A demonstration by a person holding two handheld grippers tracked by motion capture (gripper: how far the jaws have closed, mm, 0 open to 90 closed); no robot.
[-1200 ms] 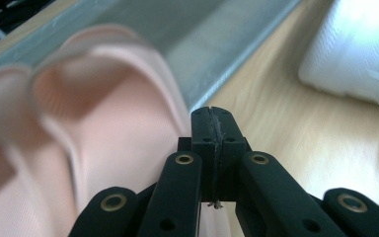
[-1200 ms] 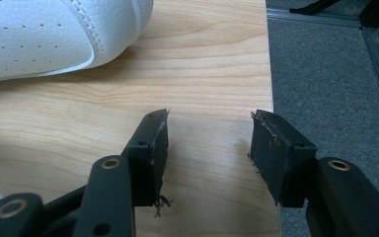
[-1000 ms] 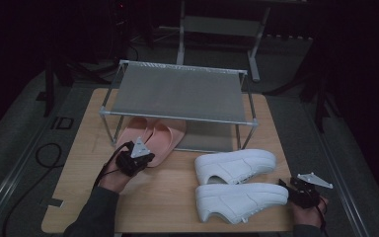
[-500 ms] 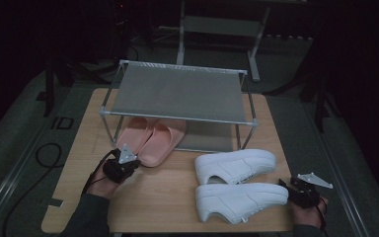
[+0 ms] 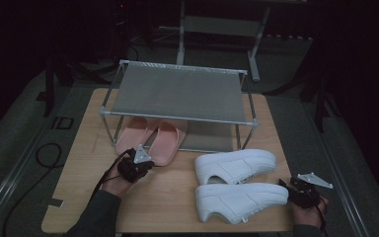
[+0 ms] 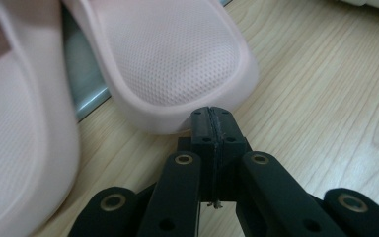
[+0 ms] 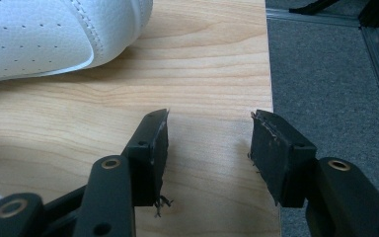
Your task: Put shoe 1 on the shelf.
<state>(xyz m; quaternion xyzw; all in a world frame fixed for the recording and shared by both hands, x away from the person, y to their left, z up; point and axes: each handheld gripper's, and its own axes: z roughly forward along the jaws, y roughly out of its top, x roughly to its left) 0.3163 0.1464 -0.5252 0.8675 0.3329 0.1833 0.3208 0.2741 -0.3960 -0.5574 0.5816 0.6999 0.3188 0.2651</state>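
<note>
Slippers point(image 5: 150, 140) half-hidden under rack point(image 5: 177, 94) — left tongs point(image 6: 211, 123) pressed together, right tongs point(image 7: 208, 136) wide.

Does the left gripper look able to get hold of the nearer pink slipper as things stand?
Probably yes, once it opens. The left gripper sits shut right at the heel of the pink slipper, with bare table around and nothing between them.

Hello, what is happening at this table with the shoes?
A person holds a gripper in each hand at a wooden table. The left gripper, jaws shut with nothing between them, sits right at the heel of a pink slipper; the pair lies partly under a metal shoe rack. The right gripper waits open near two white sneakers, holding nothing.
</note>
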